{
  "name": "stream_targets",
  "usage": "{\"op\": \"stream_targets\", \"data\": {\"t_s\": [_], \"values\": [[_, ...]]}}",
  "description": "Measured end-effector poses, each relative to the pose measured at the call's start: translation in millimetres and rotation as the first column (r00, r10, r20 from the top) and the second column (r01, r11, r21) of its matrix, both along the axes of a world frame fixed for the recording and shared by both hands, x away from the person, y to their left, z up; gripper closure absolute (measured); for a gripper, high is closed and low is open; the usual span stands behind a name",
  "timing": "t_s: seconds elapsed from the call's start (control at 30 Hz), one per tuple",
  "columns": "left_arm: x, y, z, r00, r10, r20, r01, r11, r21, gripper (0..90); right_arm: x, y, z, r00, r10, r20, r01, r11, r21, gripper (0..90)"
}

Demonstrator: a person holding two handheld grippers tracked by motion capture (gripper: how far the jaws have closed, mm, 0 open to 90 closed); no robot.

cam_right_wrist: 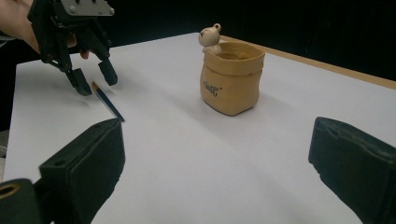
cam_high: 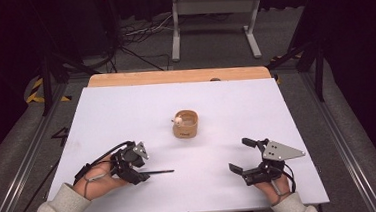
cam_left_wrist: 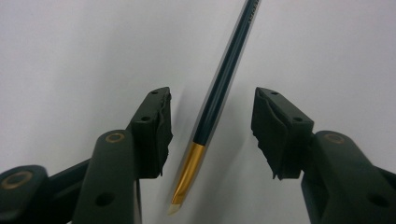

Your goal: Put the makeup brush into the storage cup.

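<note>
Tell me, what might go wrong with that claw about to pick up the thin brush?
The brush lies flat on the table between the open left claw, off-centre; closing could nudge or roll it away instead of gripping. Its slim handle may also slip or tilt once lifted, missing the tan pot.

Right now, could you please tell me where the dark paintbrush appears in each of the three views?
High view: the paintbrush lies low and left of centre on the white table, at the left hand-held gripper.
Left gripper view: it runs up the middle between the open jaws.
Right gripper view: upper left.
Shared landmark: that left hand-held gripper, whose open jaws straddle the brush's tip.
</note>
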State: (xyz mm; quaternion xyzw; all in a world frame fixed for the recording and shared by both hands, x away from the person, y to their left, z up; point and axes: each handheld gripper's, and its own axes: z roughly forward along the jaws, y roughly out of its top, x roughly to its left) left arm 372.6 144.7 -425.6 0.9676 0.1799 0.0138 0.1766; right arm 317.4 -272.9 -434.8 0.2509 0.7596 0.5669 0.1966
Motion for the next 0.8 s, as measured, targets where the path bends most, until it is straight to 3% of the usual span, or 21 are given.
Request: {"op": "stream_targets", "data": {"t_s": [0.8], "values": [[-0.3, -1.8, -4.8, 0.9999, -0.016, 0.000, 0.016, 0.9988, 0.046, 65.3, 0.3, 0.3, -0.7, 1.0000, 0.004, -0.006, -0.004, 1.000, 0.002, 4.2]]}}
